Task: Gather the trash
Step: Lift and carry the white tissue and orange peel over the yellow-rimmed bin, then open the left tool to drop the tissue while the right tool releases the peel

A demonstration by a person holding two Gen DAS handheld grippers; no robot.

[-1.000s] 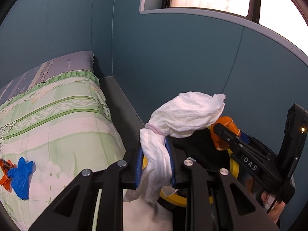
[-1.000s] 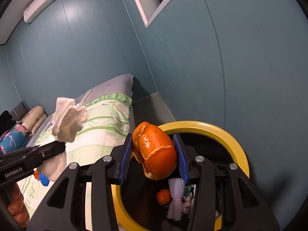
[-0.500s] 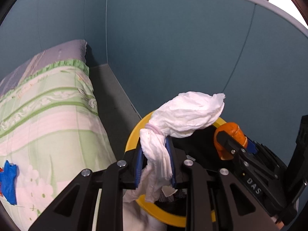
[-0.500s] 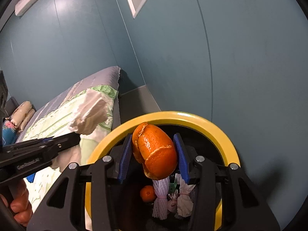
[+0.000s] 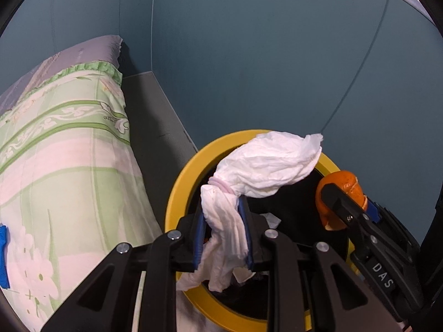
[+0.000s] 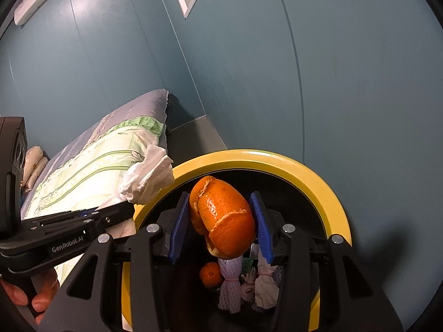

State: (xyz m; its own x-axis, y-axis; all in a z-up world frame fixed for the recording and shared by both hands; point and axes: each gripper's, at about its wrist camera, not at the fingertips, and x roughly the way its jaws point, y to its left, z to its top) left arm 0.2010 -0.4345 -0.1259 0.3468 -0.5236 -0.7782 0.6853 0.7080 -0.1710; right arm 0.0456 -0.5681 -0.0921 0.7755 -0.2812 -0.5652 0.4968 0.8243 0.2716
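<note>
Through the left wrist camera we are seeing the left gripper (image 5: 223,231) pinching a crumpled white tissue (image 5: 260,171) between its blue pads (image 5: 200,235); the lower end of the tissue is hanging down past the pads, while the larger upper part, cinched by a thin pink band, is billowing up and to the right; the tissue is hovering over the dark mouth of the yellow-rimmed bin (image 5: 177,191), which is standing on the grey floor (image 5: 155,138) between the bed (image 5: 63,166) and the blue-green wall (image 5: 263,55); at the right edge we are seeing the right gripper (image 5: 343,204) reaching in over the bin and clamping an orange peel (image 5: 347,185); a scrap of blue (image 5: 2,254) is lying on the green-patterned bedcover at the far left.

Through the right wrist camera we are looking along the right gripper (image 6: 221,221), its blue pads (image 6: 178,224) pressing on both sides of the orange peel (image 6: 224,221), which is suspended directly above the opening of the bin (image 6: 304,174); inside the bin we are making out a small orange (image 6: 211,274), a white foam net sleeve (image 6: 229,285) and some tied white bundles (image 6: 265,287); to the left, the left gripper (image 6: 121,211) is holding the tissue (image 6: 146,177) just at the bin's rim, and fingers (image 6: 44,296) of the person's hand are wrapping its handle at the lower left; the bed (image 6: 91,166) is stretching away behind it along the wall (image 6: 304,69).
</note>
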